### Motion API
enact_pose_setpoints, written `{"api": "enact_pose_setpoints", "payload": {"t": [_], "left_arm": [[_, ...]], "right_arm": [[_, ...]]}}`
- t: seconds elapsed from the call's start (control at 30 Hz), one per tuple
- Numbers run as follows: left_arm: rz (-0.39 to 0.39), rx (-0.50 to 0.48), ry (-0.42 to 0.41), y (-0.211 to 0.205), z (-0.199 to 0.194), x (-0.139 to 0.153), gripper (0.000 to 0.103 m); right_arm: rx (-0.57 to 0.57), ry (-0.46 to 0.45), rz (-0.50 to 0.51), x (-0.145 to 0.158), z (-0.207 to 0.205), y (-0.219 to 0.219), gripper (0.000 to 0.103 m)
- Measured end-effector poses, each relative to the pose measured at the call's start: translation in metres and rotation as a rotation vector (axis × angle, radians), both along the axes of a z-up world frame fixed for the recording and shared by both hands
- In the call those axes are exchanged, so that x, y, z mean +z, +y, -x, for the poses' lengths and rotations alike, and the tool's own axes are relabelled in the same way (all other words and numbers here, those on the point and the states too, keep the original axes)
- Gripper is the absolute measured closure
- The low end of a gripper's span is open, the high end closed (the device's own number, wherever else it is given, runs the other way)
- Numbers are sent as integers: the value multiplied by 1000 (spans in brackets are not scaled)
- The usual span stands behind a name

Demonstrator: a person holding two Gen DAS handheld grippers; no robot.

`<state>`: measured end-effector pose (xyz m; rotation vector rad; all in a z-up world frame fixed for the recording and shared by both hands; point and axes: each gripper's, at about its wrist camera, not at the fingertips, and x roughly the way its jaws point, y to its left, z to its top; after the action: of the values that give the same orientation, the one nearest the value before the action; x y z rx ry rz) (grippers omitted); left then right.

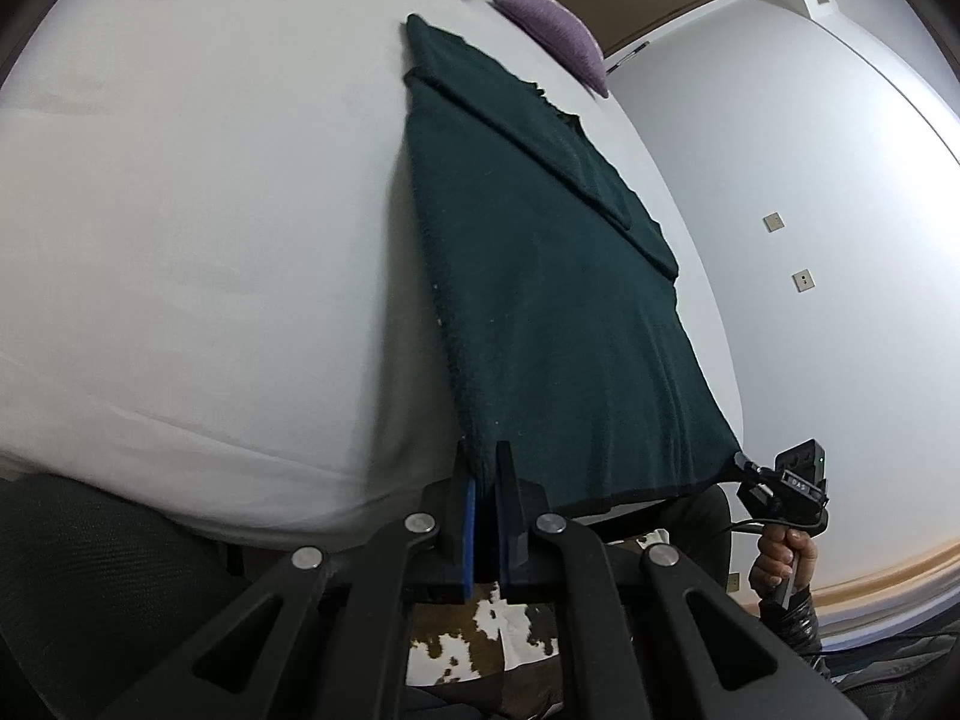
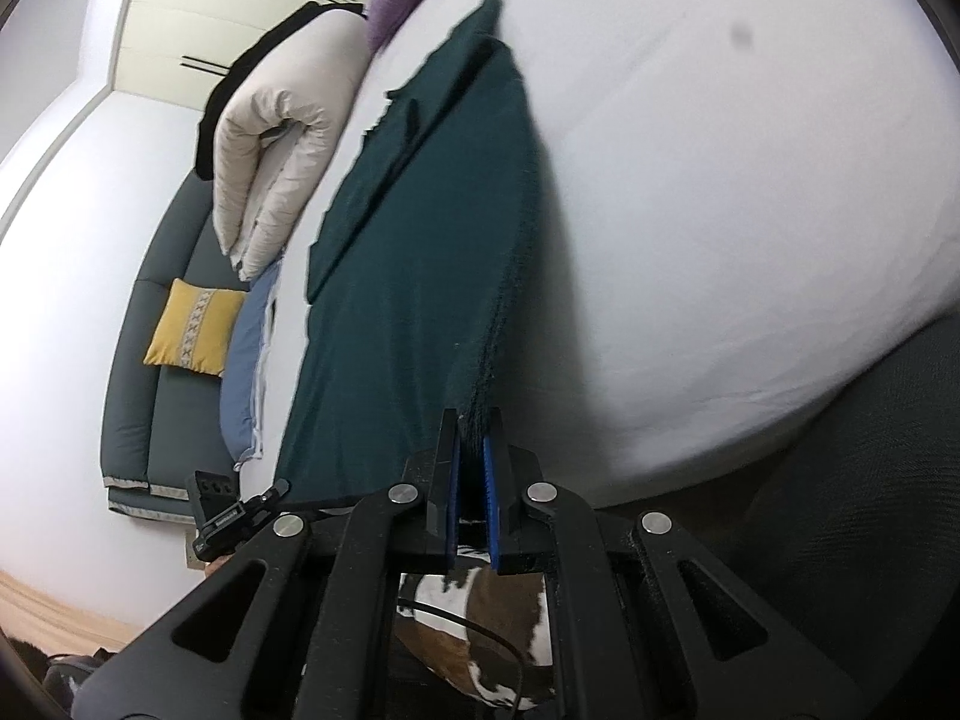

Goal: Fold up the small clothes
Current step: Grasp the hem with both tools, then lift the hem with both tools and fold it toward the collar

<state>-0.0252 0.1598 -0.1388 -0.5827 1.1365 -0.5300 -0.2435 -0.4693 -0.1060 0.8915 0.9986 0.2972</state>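
Note:
A dark green garment lies stretched along the white bed, its sleeves folded in across its far half. My left gripper is shut on the garment's near left corner, which is pinched between the blue pads. In the left wrist view the right gripper holds the near right corner, gripped by a hand. In the right wrist view the same garment runs away from my right gripper, which is shut on its near corner. The near hem hangs lifted off the bed edge between both grippers; the left gripper shows at the far corner.
A purple cushion lies at the bed's far end. A folded cream duvet and blue cloth sit beside the garment. A grey sofa holds a yellow cushion. A brown-and-white patterned fabric lies below the grippers.

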Motion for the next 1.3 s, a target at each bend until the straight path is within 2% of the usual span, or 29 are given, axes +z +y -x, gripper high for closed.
{"api": "enact_pose_setpoints", "payload": {"t": [0.2, 0.5, 0.63, 0.93, 1.03, 1.3], "left_arm": [[64, 3, -31, -1, -1, 17, 98], [249, 26, -104, -5, -20, 53, 98], [330, 51, -128, -2, -41, 66, 97], [417, 137, -134, 7, -92, 73, 97], [426, 156, -137, 9, -115, 74, 97], [462, 208, -114, 13, -182, 66, 97]], "right_arm": [[5, -53, -41, 22, -5, 4, 98], [-31, -182, -148, 68, -27, -5, 98], [-47, -223, -158, 88, -46, -9, 98], [-107, -252, -189, 114, -107, -27, 98], [-116, -256, -195, 120, -137, -29, 98], [-170, -244, -211, 114, -225, -31, 98]]}}
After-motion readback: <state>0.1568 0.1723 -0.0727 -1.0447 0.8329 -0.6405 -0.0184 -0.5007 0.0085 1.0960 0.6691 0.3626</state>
